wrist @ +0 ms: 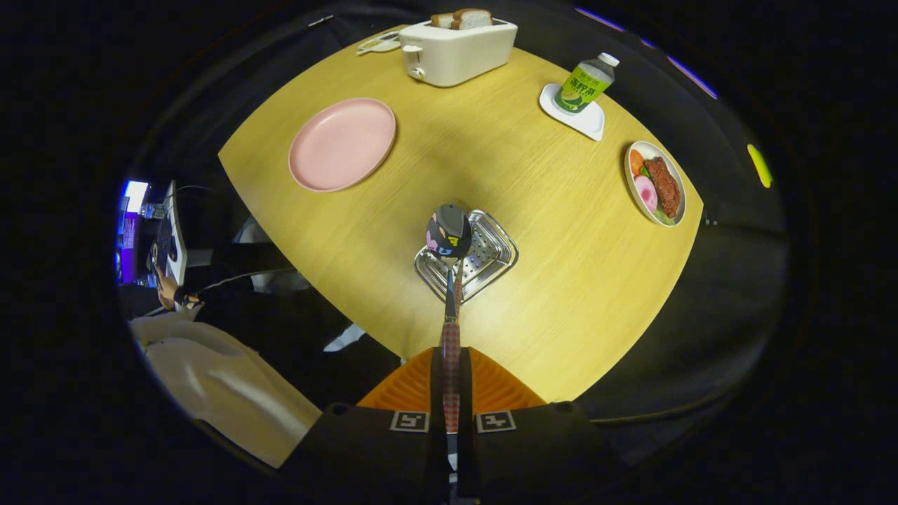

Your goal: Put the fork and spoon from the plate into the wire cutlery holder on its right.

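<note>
Two fingers: gripper (450, 393) closed on spoon (450, 294) handle, both pressing it.
Spoon axis: straight ahead from fingers, bowl outward, over wire cutlery holder (484, 256).
Holder: just beyond fingers, near table (561, 210) near edge.
Plate (342, 144): far left, bare; fork unseen.
Obstacles: toaster (456, 49), bottle (586, 84), food dish (656, 184) well apart.

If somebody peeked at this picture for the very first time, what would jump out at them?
Probably the shiny spoon, pinched by its checked handle between the gripper's fingers and held up over the metal cutlery holder on the yellow table. Next, the empty pink plate beyond it, and the white toaster with bread at the far end.
</note>
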`<move>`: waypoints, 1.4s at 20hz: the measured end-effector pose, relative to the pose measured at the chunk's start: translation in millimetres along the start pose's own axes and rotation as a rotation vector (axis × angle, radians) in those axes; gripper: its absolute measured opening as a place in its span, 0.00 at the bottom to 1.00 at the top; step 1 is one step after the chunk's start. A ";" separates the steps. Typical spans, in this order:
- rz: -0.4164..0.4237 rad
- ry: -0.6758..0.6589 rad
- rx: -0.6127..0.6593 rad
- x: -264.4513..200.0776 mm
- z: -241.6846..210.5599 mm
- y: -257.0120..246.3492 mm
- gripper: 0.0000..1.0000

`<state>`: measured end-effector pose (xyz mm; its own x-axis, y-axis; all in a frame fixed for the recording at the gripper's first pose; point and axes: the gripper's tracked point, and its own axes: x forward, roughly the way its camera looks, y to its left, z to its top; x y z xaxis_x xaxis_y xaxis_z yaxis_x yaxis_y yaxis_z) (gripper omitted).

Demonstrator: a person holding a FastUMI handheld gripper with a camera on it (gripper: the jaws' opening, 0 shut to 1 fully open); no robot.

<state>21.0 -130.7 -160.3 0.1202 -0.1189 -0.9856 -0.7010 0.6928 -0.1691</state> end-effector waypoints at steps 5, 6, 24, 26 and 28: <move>0.012 0.115 -0.018 12.6 4.4 -12.2 0.10; 0.013 0.141 -0.022 15.8 5.3 -13.4 0.10; 0.085 0.202 0.074 34.1 40.1 -14.6 0.37; 0.104 0.136 0.080 26.4 52.0 -7.4 0.67; 0.133 0.054 0.092 19.2 62.1 2.9 0.80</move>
<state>64.9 -86.8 -179.7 -0.0089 -0.0580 -0.9983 -0.6403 0.7671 -0.0389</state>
